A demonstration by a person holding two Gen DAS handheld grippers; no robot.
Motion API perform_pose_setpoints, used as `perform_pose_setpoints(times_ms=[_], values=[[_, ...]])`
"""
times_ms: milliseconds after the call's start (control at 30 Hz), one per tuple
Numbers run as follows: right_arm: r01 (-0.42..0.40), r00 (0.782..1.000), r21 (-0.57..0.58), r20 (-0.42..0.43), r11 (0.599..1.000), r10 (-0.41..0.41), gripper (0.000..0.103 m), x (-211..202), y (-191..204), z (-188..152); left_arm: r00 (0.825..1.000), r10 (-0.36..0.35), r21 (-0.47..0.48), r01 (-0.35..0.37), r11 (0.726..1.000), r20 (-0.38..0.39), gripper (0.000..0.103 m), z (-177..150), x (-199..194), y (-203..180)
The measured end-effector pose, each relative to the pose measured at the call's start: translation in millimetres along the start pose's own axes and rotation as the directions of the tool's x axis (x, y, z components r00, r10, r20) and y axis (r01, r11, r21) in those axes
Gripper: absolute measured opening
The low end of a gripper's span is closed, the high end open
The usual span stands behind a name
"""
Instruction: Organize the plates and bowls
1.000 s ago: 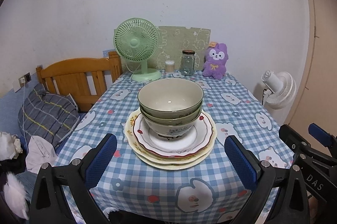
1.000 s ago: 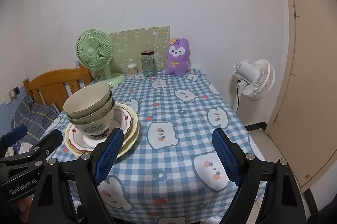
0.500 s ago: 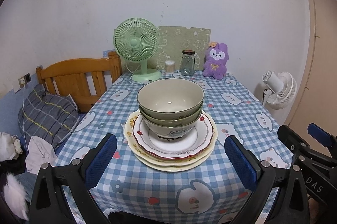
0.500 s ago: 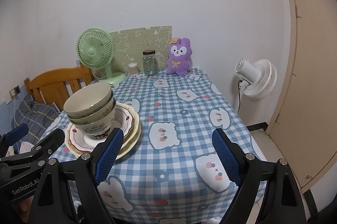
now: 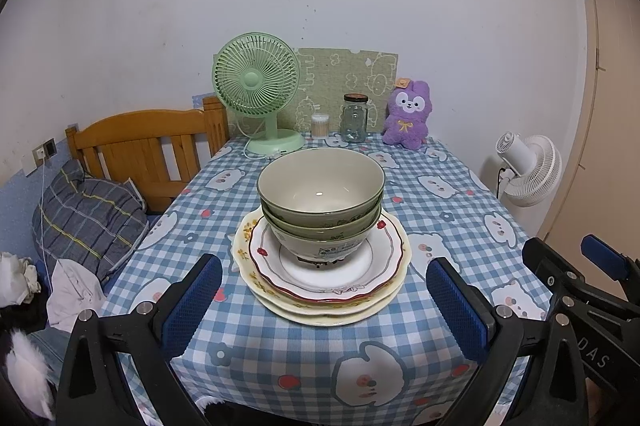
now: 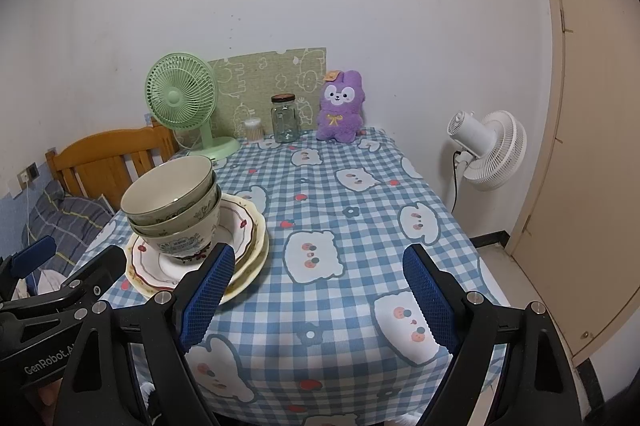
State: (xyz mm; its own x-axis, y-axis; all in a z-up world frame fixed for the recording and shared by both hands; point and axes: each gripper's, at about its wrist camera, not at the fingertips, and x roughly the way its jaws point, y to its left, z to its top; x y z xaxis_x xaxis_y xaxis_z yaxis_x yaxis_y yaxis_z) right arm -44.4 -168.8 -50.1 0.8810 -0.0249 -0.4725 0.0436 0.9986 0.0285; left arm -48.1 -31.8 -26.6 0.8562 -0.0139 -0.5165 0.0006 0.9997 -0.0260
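Crockery gathered in one pile toward the near left of the bench (image 5: 440,209), on the blue checked cloth. Three green-rimmed bowls (image 5: 320,201) nested mouth-up, seated in the well of the top plate. Beneath them, scalloped plates (image 5: 320,296) stacked with the widest lowest: three by the look of the rims, perhaps more, overlapping too closely to count. Nested and centred this way, presumably, to keep the load low and steady and to take up little room.

Left hand-held gripper (image 5: 322,278) held low at the near bench edge, squarely facing the pile. Blue pads spread wide apart, clasping nothing, touching nothing.

Right hand-held gripper (image 6: 318,262) likewise spread wide and empty, aimed at the bare cloth just right of the pile. Left pad overlaps the plates' rim in its own view only, with no sign of contact. Kept to one side, probably, so as not to crowd the other tool.

Fits two readings: sorted already, bowls with bowls and plates with plates, both tools standing clear; or a mixed pile waiting to be split into separate groups. Cannot settle which from this moment.

Green desk fan (image 5: 256,85), glass jar (image 5: 355,118) and purple plush (image 5: 408,121) lined along the far edge by the wall, well apart from the pile.
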Motion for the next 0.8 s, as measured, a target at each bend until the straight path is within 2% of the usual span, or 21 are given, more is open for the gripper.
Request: perform_pose_setpoints(times_ms=[800], values=[[0.008, 1.0, 0.001, 0.01, 1.0, -0.008, 0.088, -0.2, 3.4, -0.2, 1.0, -0.005, -0.002, 0.005, 1.0, 0.009, 0.103, 1.4, -0.3, -0.4]])
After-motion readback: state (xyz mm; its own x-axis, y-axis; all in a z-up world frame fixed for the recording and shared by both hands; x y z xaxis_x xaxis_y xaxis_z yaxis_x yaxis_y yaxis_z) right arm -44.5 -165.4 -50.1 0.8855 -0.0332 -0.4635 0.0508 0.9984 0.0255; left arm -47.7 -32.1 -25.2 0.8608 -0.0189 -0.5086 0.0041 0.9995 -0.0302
